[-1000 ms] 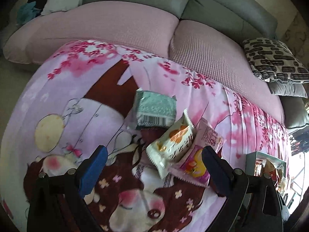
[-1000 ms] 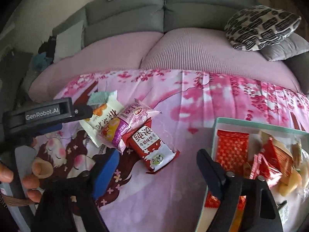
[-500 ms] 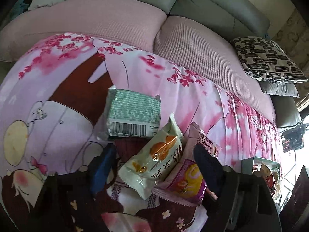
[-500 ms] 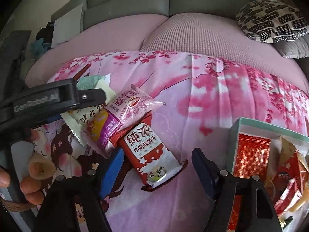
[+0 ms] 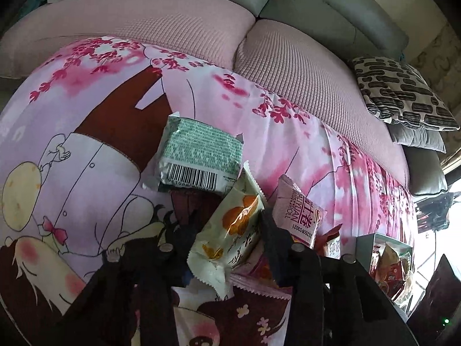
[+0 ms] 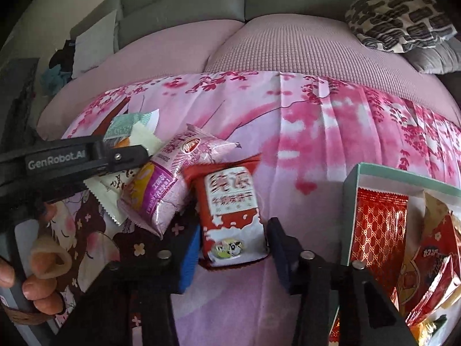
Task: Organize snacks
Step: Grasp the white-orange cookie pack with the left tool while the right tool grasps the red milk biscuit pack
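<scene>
**Loose snacks beside the box**

A red-and-white biscuit packet [image 6: 232,216] lies flat, nearest. Left of it, a pink roll packet [image 6: 170,184] overlaps a cream pastry packet [image 5: 230,239]; a green packet [image 5: 198,155] lies farther. The teal box [image 6: 403,176] on the right holds red packets.

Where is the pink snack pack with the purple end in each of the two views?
Left wrist: pink pack right of centre, just right of the left tongs.
Right wrist: pink pack left of centre, under the left tongs' arm.
Shared landmark: the green barcode pack behind it.

Black claw [image 6: 234,252], blue pads [image 6: 190,256], silver screws, white "GenRobot.AI" lettering
</scene>
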`<state>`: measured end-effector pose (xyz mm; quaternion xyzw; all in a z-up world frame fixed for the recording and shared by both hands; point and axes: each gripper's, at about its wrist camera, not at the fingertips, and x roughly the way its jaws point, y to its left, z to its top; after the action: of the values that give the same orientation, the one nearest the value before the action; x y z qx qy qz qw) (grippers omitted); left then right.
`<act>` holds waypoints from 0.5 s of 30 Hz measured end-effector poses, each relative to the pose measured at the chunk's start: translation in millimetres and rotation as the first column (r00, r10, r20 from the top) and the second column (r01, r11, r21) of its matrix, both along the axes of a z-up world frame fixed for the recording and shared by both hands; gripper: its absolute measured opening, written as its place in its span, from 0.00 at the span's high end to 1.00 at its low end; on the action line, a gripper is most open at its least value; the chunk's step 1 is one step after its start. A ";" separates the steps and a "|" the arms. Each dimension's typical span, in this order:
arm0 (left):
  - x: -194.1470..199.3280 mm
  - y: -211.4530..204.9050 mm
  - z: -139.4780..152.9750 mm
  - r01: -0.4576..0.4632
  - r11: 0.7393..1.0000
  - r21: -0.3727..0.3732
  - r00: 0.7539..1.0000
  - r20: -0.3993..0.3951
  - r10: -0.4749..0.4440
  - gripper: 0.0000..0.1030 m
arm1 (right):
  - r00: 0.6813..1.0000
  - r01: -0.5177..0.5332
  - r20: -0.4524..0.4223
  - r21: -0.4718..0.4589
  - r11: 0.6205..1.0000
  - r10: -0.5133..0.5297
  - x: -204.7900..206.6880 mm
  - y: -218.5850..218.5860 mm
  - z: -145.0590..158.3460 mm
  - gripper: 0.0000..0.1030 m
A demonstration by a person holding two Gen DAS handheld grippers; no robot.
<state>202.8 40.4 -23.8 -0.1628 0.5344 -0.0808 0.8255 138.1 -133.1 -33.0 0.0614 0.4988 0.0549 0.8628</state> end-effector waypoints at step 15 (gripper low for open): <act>-16.8 0.7 13.2 -0.006 1.000 0.005 1.000 -0.004 0.006 0.74 | 0.999 0.036 -0.014 0.025 0.999 -0.036 -25.3 -7.9 4.3 0.58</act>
<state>186.1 41.0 -10.6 -0.1627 0.5355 -0.0768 0.8251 112.9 -141.1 -28.7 0.0816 0.5029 0.0452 0.8593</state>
